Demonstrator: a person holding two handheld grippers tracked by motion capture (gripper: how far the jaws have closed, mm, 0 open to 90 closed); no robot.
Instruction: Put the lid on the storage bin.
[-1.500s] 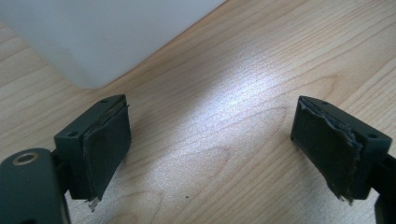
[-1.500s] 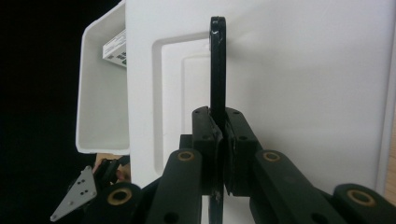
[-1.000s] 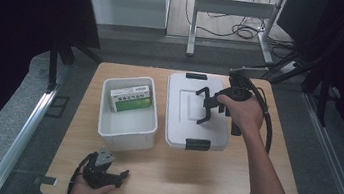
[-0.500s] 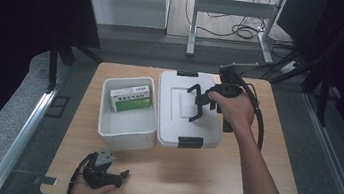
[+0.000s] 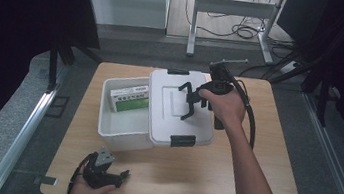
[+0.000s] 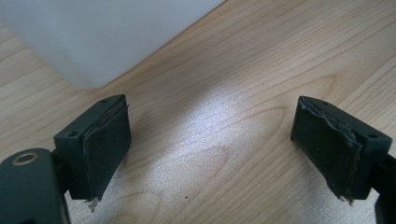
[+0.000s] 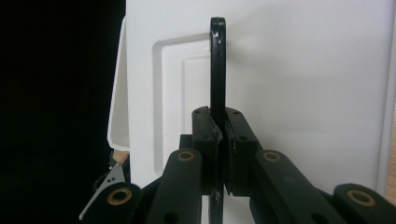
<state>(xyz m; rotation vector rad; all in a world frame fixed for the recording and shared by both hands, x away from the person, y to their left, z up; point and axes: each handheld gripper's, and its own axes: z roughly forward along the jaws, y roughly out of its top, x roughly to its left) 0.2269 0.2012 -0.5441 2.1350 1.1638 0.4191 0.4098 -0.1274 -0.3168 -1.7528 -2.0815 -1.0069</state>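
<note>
Your wooden table (image 5: 263, 154) carries everything here. On it sits the white bin (image 5: 116, 125), open at the top, and the white lid (image 5: 166, 121) hangs over the bin's right part, its left edge covering some of the opening while the rest of it reaches out over the table to the right. The lid has a black latch at its near edge and another at its far edge. Inside the bin, against the far wall, lies a green and white box (image 5: 130, 99), uncovered.

Your right gripper (image 5: 188, 101) is pinched tight on the lid's black handle (image 7: 217, 65) (in the right gripper view the handle runs straight up from between the pads). Your left gripper (image 5: 121, 176) rests low at the near left edge of the table, jaws spread wide with bare wood between them, one corner of the bin just ahead of it
</note>
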